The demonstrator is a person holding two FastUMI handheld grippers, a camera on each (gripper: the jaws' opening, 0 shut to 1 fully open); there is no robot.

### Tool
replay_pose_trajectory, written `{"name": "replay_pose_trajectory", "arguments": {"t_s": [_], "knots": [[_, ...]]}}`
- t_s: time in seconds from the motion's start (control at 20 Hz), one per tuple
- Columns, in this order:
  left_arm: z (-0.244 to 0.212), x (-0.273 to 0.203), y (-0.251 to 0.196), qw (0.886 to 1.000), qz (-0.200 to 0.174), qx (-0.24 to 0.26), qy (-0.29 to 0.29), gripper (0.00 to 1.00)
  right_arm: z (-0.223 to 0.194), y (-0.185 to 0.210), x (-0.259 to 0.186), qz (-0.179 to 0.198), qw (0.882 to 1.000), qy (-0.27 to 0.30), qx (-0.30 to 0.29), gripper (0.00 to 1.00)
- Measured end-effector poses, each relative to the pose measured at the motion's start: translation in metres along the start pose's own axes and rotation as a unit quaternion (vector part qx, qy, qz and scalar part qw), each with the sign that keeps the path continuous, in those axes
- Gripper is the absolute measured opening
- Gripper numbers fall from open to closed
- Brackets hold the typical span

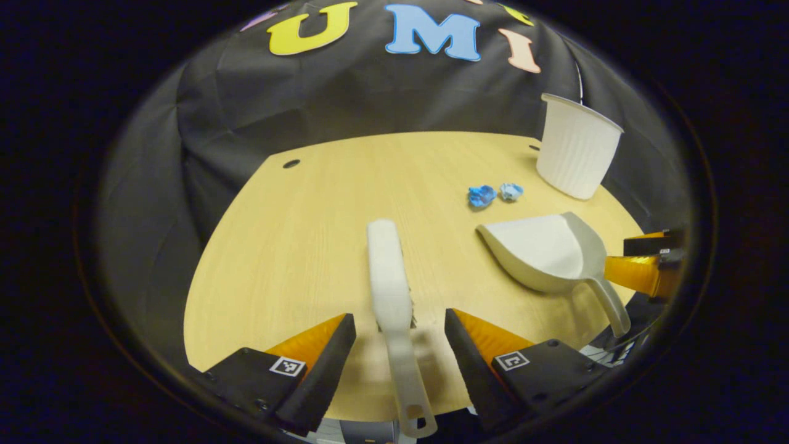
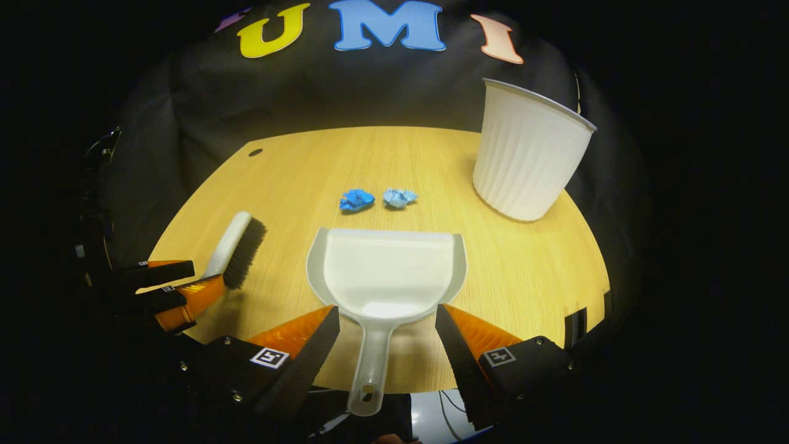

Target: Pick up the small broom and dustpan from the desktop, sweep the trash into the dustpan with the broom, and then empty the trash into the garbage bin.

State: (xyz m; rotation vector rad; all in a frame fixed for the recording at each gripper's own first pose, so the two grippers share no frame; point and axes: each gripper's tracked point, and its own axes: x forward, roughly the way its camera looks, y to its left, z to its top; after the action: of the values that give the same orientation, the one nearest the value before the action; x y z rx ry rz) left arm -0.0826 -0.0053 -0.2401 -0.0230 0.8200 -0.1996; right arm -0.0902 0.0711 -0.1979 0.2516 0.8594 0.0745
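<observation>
With both tools flat on the bench (image 2: 530, 271), left gripper (image 1: 399, 345) straddles the broom (image 1: 389, 290) handle and right gripper (image 2: 387, 342) the dustpan (image 2: 387, 268) handle, jaws apart; pickup step, closing comes next.

Smooth pale wood desktop (image 2: 524, 271) with fine grain, smooth white plastic dustpan (image 2: 387, 271), white plastic broom (image 1: 389, 290) with stiff dark bristles, ribbed matt white bin (image 2: 527, 163), crumpled blue paper scraps (image 2: 357, 200), black cloth wall (image 2: 370, 92)
</observation>
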Motion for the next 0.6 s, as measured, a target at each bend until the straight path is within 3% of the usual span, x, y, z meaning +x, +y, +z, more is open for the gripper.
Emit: {"name": "replay_pose_trajectory", "arguments": {"t_s": [0.1, 0.3, 0.4, 0.5, 0.55, 0.6], "knots": [[-0.01, 0.007, 0.001, 1.0, -0.003, 0.0, 0.024, 1.0, -0.011, 0.003, 0.004, 0.003, 1.0, 0.026, 0.009, 0.99], [-0.017, 0.016, 0.001, 0.999, -0.013, 0.002, 0.052, 0.95, -0.032, 0.005, 0.017, 0.007, 0.997, 0.08, 0.017, 0.98], [-0.018, 0.026, 0.002, 0.998, -0.014, 0.005, 0.066, 1.0, -0.036, 0.008, 0.029, 0.012, 0.995, 0.099, 0.022, 0.99], [-0.017, 0.037, -0.001, 0.997, -0.017, 0.006, 0.076, 0.95, -0.039, 0.01, 0.043, 0.014, 0.993, 0.119, 0.019, 0.93], [-0.017, 0.04, -0.001, 0.997, -0.018, 0.007, 0.08, 0.95, -0.039, 0.012, 0.047, 0.016, 0.992, 0.124, 0.019, 0.98], [-0.017, 0.044, -0.001, 0.996, -0.017, 0.01, 0.082, 0.95, -0.041, 0.012, 0.05, 0.017, 0.991, 0.129, 0.018, 0.88]]}}
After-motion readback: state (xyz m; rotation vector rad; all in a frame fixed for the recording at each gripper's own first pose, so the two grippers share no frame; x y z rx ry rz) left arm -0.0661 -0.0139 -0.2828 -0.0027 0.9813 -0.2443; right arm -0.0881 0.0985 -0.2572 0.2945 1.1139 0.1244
